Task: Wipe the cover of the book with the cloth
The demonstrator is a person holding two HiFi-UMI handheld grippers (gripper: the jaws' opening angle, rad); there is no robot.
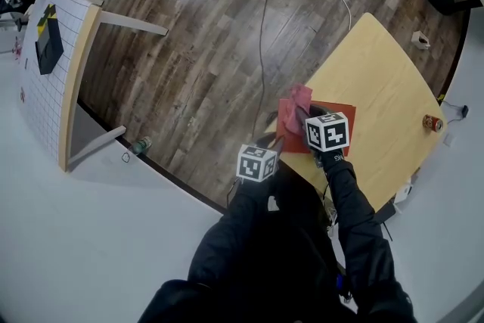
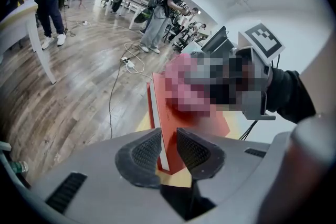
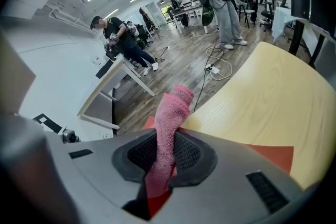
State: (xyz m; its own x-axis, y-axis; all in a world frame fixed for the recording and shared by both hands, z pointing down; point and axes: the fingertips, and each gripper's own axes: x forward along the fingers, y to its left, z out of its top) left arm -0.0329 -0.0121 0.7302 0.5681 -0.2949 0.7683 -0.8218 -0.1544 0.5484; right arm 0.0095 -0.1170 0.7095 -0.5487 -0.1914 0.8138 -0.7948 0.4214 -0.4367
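We have one red book (image 1: 342,109) lying flat at the near corner of the desk (image 1: 378,64), its long axis roughly along the desk's near edge. The left gripper (image 2: 169,139) has its fingers clamped on the book's near-left corner, pinning it. The right gripper (image 3: 167,139) has its fingers pinching the one pink cloth (image 3: 174,107), which sticks out ahead of them over the book's left end. Most of the cover lies to the cloth's right, so we judge the wipe should run rightward, with the right gripper nearer.
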